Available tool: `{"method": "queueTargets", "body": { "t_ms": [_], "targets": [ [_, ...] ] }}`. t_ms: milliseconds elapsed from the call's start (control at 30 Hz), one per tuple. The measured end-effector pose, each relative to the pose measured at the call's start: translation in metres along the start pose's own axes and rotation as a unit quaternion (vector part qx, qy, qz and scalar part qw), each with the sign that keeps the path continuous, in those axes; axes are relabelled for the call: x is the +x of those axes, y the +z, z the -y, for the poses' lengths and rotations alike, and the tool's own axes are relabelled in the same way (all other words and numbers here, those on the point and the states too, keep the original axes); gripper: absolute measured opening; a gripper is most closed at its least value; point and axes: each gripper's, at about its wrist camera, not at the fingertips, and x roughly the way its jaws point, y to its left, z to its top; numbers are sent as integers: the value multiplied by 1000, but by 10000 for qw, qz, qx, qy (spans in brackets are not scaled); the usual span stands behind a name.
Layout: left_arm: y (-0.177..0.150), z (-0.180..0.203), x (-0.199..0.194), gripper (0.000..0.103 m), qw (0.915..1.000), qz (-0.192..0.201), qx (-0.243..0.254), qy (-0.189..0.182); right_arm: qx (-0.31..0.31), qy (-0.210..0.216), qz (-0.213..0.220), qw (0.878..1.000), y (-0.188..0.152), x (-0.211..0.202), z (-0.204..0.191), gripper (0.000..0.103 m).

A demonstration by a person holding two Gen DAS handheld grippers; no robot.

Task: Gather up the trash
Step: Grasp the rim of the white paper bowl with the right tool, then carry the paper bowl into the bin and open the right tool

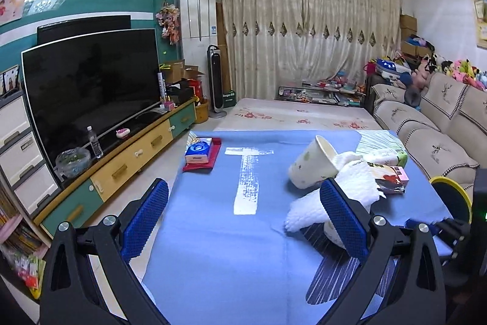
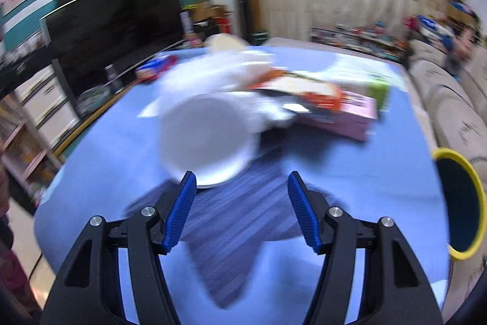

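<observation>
Blue tablecloth holds paper cups, tissue, wrappers.

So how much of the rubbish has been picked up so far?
Nothing looks collected yet. The paper cup, white tissue and pink box lie in a heap on the blue tablecloth, with a second cup on its side. Both the left gripper and right gripper are open and hold nothing. The yellow-rimmed bin waits at the table's right edge.

two tipped paper cups, crumpled white tissue and wrappers heaped on blue cloth.
</observation>
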Motion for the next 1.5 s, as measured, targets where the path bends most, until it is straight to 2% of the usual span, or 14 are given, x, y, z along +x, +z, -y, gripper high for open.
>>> {"method": "queueTargets", "body": {
  "t_ms": [133, 267, 467, 533, 600, 633, 1000, 1200, 1333, 1500],
  "targets": [
    [-5, -4, 0, 98, 10000, -41, -18, -28, -243, 317, -130, 9991, 3, 17, -30, 59],
    [-6, 0, 6, 98, 9999, -111, 8, -31, -317, 529, -289, 9977, 12, 33, -45, 47],
    [-8, 2, 11, 98, 9998, -182, -31, -47, -314, 439, -368, 9979, 22, 58, -53, 36],
    [-8, 4, 13, 98, 9998, -211, -23, -47, -295, 392, -394, 9980, 24, 64, -52, 28],
    [-9, 6, 15, 98, 9997, -240, -11, -37, -235, 430, -457, 9978, 23, 70, -51, 11],
    [-9, 6, 16, 98, 9997, -254, -9, -41, -222, 459, -469, 9976, 23, 70, -51, 9],
    [-10, 14, 16, 98, 9997, -246, 35, -58, -368, 825, -250, 9956, 5, 25, -44, 5],
    [-10, 23, 14, 98, 9996, -240, 129, -96, -257, 540, -22, 9982, -9, -3, -22, 5],
    [-10, 32, 15, 98, 9994, -260, 197, -143, 32, 146, 124, 9998, -14, -18, 13, 5],
    [-11, 45, 18, 98, 9988, -324, 308, -210, 564, -385, 291, 9972, -17, -35, 76, 5]
  ]
}}
